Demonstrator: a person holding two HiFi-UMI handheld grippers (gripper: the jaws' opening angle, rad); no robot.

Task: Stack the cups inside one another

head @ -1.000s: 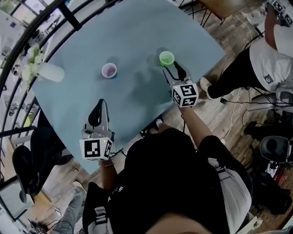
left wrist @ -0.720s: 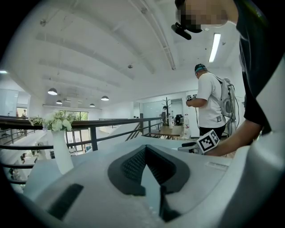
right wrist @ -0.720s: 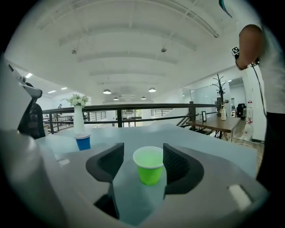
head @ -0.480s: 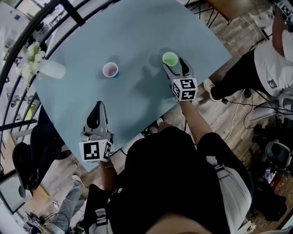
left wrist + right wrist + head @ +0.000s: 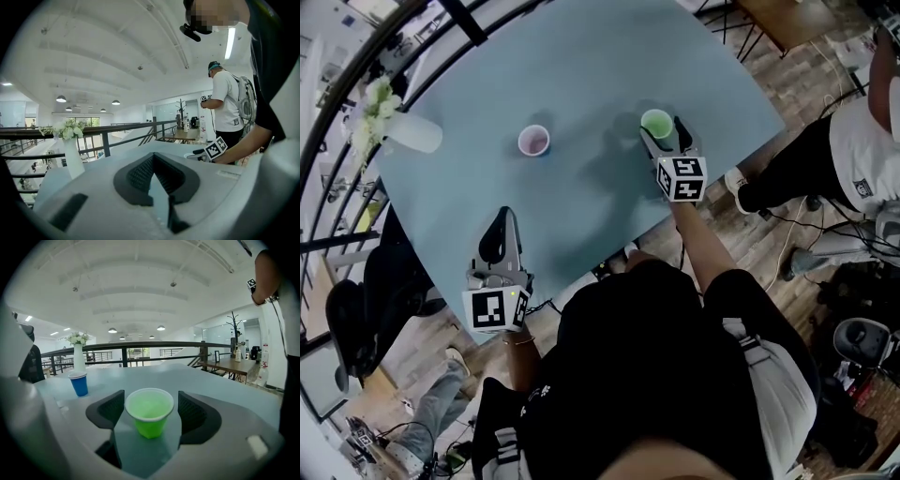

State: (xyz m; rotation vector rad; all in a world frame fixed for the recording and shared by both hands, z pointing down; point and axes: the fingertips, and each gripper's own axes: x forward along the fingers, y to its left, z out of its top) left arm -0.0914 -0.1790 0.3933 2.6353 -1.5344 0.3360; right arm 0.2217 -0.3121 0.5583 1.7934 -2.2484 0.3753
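Observation:
A green cup [image 5: 656, 122] stands upright on the pale blue table [image 5: 581, 56], towards its right side. My right gripper [image 5: 663, 132] has its jaws on either side of the cup. In the right gripper view the green cup [image 5: 149, 417] sits between the pads [image 5: 110, 409] with a gap on each side. The jaws have just been opening and stand open round it. A blue cup [image 5: 533, 141] stands upright to its left, seen also as the blue cup [image 5: 79, 384]. My left gripper [image 5: 500, 225] hangs shut and empty at the table's near edge, its pads together [image 5: 140, 176].
A white vase of flowers [image 5: 408, 133] stands at the table's far left, near a black railing [image 5: 356, 84]. The table's near edge [image 5: 609, 248] runs just behind both grippers. A person in a white shirt [image 5: 862, 122] stands off the right side.
My right gripper has moved forward and down to the green cup, and its jaws have widened so the cup now sits between them. The left gripper has stayed put.

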